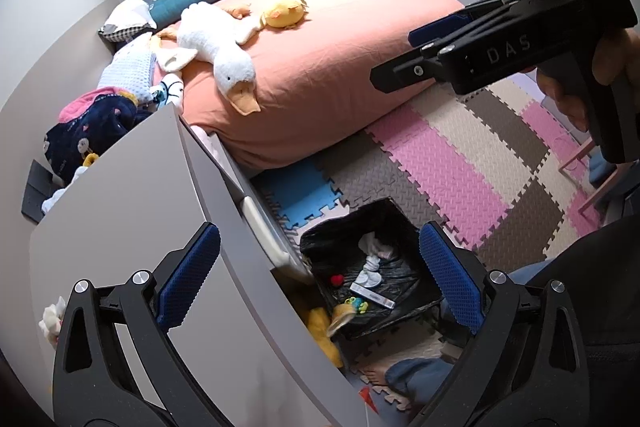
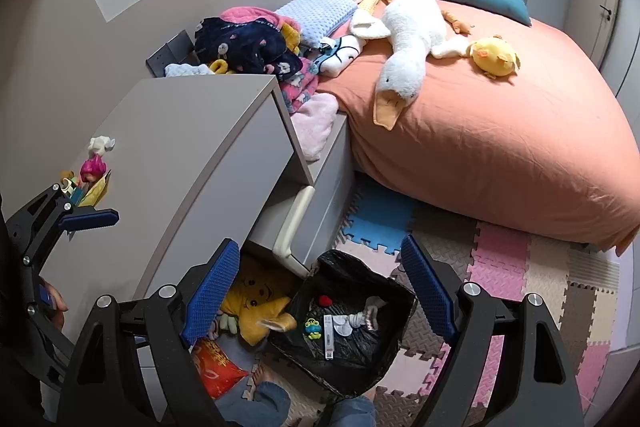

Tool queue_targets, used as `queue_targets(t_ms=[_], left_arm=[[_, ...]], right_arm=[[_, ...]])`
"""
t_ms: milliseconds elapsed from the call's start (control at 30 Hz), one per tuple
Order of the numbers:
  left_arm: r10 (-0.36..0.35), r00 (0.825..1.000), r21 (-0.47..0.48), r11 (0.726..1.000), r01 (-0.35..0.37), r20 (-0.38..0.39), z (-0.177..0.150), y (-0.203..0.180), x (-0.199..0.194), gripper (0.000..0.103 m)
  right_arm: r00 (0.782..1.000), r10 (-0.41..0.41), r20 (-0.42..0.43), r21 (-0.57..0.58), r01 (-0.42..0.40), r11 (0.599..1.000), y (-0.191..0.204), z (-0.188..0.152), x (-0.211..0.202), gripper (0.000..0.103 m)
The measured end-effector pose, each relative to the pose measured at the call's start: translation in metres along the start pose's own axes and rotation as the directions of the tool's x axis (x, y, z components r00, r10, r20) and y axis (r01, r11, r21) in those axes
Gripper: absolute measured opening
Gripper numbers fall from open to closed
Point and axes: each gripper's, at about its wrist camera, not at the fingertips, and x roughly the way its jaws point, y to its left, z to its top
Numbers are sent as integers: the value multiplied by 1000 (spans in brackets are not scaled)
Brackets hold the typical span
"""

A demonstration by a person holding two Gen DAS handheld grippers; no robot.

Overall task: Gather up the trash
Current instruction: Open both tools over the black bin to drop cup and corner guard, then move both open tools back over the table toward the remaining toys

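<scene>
A black-lined trash bin (image 2: pixel 400 323) stands on the floor beside the grey cabinet (image 2: pixel 180 147); it also shows in the left wrist view (image 1: pixel 416 239). Inside lie crumpled white tissue (image 1: pixel 370 261), a white box (image 1: pixel 372 295), a red bit (image 1: pixel 337 279) and a small green toy (image 2: pixel 312 327). My right gripper (image 2: pixel 320 287) is open and empty above the bin. My left gripper (image 1: pixel 320 275) is open and empty over the cabinet edge. On the cabinet top lie a white tissue wad (image 2: pixel 102 143), a pink item (image 2: pixel 94 169) and a yellow wrapper (image 2: pixel 96 193).
An orange bed (image 2: pixel 500 147) holds a white goose plush (image 2: pixel 408 39) and a yellow duck plush (image 2: pixel 496 57). Clothes (image 2: pixel 248 47) pile behind the cabinet. A yellow plush (image 2: pixel 256 303) and red packet (image 2: pixel 214 367) lie on the foam mat floor (image 2: pixel 520 267). My jeans-clad legs (image 2: pixel 272 403) are below.
</scene>
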Motion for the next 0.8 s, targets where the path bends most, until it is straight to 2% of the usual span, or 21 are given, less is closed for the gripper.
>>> queue_targets(t_ms=[200, 467, 800], left_arm=[[20, 1000, -21, 1000, -20, -7, -5, 2, -3, 96], [69, 997, -97, 993, -71, -21, -22, 16, -12, 96], [154, 987, -224, 962, -159, -41, -56, 49, -32, 96]], right_arm=[[1000, 19, -7, -16, -19, 1000, 8, 3, 5, 83], [998, 58, -20, -71, -59, 996, 34, 12, 16, 83], [993, 111, -40, -147, -116, 982, 75, 22, 31, 83]])
